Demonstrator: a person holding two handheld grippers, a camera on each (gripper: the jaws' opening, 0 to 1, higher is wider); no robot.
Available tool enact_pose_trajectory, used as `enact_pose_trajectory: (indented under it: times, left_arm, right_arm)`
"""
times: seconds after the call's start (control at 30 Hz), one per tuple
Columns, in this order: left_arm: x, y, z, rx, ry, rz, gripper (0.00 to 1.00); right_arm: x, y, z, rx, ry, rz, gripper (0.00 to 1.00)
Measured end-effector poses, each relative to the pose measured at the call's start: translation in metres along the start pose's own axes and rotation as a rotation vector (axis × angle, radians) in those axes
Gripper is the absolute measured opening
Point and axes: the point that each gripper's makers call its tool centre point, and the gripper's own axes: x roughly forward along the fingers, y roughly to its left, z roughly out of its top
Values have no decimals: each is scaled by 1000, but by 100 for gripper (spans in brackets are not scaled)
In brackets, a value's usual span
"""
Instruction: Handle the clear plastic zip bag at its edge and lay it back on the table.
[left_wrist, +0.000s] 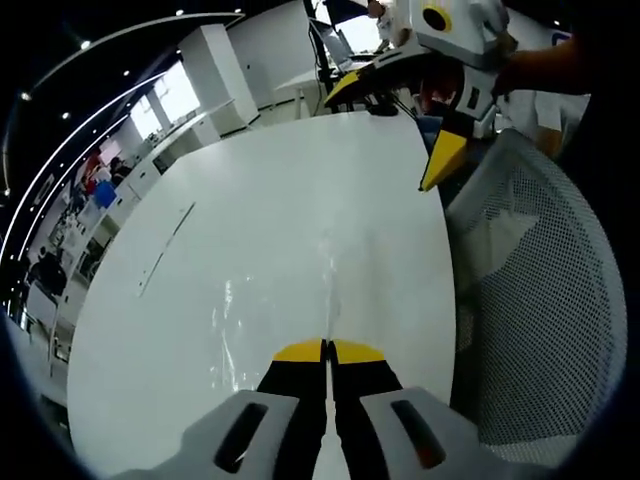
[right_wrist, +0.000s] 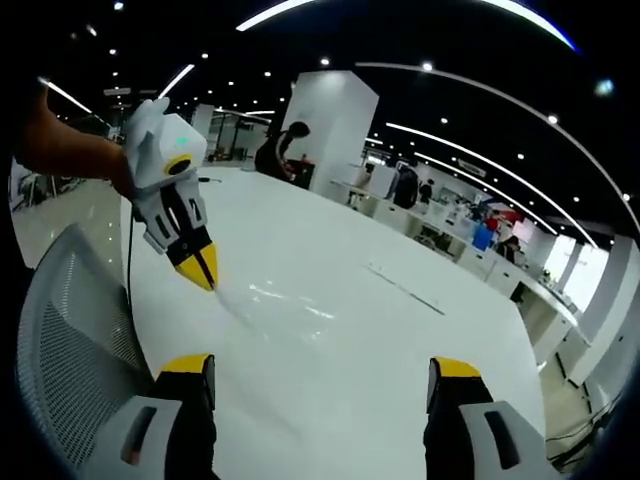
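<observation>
While a mesh chair (left_wrist: 540, 300) crowds the table (left_wrist: 280, 200) edge, the left gripper (left_wrist: 328, 350) pinches the flat bag (right_wrist: 285, 305) lengthwise; the right gripper (right_wrist: 325, 375) is spread.

A white table (left_wrist: 300, 200) carries the clear plastic zip bag (left_wrist: 290, 300), lying flat on its glossy top.

no readable text, labels or signs

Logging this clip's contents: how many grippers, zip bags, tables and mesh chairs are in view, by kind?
Grippers: 2, left gripper and right gripper
Clear zip bag: 1
White table: 1
Mesh chair: 1
Total: 5
</observation>
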Motion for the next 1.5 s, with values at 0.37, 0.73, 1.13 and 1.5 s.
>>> enact_pose_trajectory:
  times: [0.37,0.73,1.13,1.5]
  left_arm:
    - [-15,16,9,15,-14,22,0]
    - [-25,26,16,24,-22,42,0]
    - [-40,31,32,61,-32,45,0]
    - [-47,28,44,85,-54,24,0]
  right_arm:
    - [11,2,13,-19,-7,41,86]
    - [18,2,26,-50,-18,53,84]
    - [23,1,37,-77,-12,76,75]
    - [29,6,43,-137,-10,114,64]
